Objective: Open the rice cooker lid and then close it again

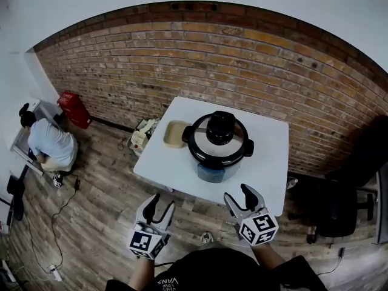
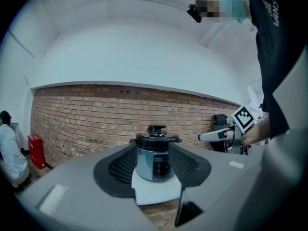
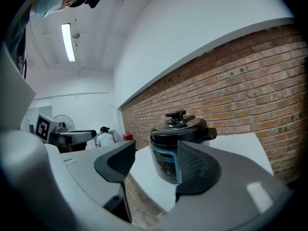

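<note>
The rice cooker (image 1: 218,145) stands on the white table (image 1: 270,162), its black lid with a knob (image 1: 220,126) down and its blue panel facing me. My left gripper (image 1: 162,204) hangs over the floor short of the table's near edge, jaws open and empty. My right gripper (image 1: 238,194) is beside it near the table's front edge, also open and empty. The left gripper view frames the cooker (image 2: 155,155) between its jaws from a distance, with the right gripper (image 2: 219,134) off to the side. The right gripper view shows the cooker (image 3: 175,148) ahead, untouched.
A beige dish (image 1: 176,133) lies on the table left of the cooker. A brick wall (image 1: 242,65) runs behind. A person (image 1: 50,143) crouches at far left near a red box (image 1: 76,109). A black chair (image 1: 339,205) stands right of the table; cables (image 1: 57,217) cross the wooden floor.
</note>
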`<state>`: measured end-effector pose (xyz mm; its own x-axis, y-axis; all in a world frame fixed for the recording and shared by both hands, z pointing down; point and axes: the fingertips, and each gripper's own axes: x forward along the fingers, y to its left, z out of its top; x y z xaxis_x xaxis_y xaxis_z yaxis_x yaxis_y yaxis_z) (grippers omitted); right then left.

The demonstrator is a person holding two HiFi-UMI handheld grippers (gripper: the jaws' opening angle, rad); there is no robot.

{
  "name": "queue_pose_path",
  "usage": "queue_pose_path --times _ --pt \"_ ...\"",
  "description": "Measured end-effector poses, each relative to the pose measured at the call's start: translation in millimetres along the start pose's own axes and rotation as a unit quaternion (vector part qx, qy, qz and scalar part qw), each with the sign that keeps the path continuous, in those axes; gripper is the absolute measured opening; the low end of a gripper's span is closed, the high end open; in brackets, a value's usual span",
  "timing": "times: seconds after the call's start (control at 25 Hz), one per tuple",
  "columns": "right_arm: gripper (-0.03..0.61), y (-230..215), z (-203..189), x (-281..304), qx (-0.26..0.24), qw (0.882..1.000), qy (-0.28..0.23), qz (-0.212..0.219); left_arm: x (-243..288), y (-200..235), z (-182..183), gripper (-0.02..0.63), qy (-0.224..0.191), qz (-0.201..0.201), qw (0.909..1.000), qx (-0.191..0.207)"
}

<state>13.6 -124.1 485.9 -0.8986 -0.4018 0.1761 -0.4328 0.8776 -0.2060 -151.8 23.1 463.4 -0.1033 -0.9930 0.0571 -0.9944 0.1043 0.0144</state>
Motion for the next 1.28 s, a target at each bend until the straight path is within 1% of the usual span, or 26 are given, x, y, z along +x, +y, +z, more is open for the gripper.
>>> queue_pose_path --times 0.24,0.48,0.56,0.64,0.72,0.84,1.0,1.04,1.16,1.28 --pt "0.265 -31 13 24 0.02 1.0 -0.007 -0.021 65 11 9 0.181 0.005 -0.035 0.9993 0.015" --pt "0.265 -48 13 38 0.037 0.998 -0.007 -0.051 114 14 8 0.181 0.017 -0.087 0.9957 0.025" --pt "0.265 -50 14 43 0.042 0.997 -0.008 -0.066 129 19 7 0.181 0.022 -0.102 0.9944 0.02" --pt "0.265 -51 16 48 0.048 0.995 -0.013 -0.086 145 28 9 0.181 0.011 -0.12 0.9925 0.019" --pt "0.265 -53 19 55 0.054 0.992 -0.022 -0.108 162 36 12 0.181 0.007 -0.147 0.9889 0.02" --pt "0.265 -57 24 64 0.064 0.986 -0.038 -0.151 183 41 17 0.181 0.021 -0.2 0.9792 0.03" --pt "0.265 -53 28 74 0.079 0.974 -0.054 -0.205 208 47 21 0.184 0.035 -0.273 0.9606 0.041" --pt "0.265 -53 30 75 0.082 0.971 -0.061 -0.218 214 47 23 0.188 0.035 -0.29 0.9555 0.043" --pt "0.265 -52 35 81 0.087 0.96 -0.08 -0.255 236 51 28 0.204 0.011 -0.33 0.9429 0.043" --pt "0.267 -48 37 83 0.09 0.95 -0.089 -0.285 250 50 30 0.239 0.014 -0.372 0.9272 0.042"
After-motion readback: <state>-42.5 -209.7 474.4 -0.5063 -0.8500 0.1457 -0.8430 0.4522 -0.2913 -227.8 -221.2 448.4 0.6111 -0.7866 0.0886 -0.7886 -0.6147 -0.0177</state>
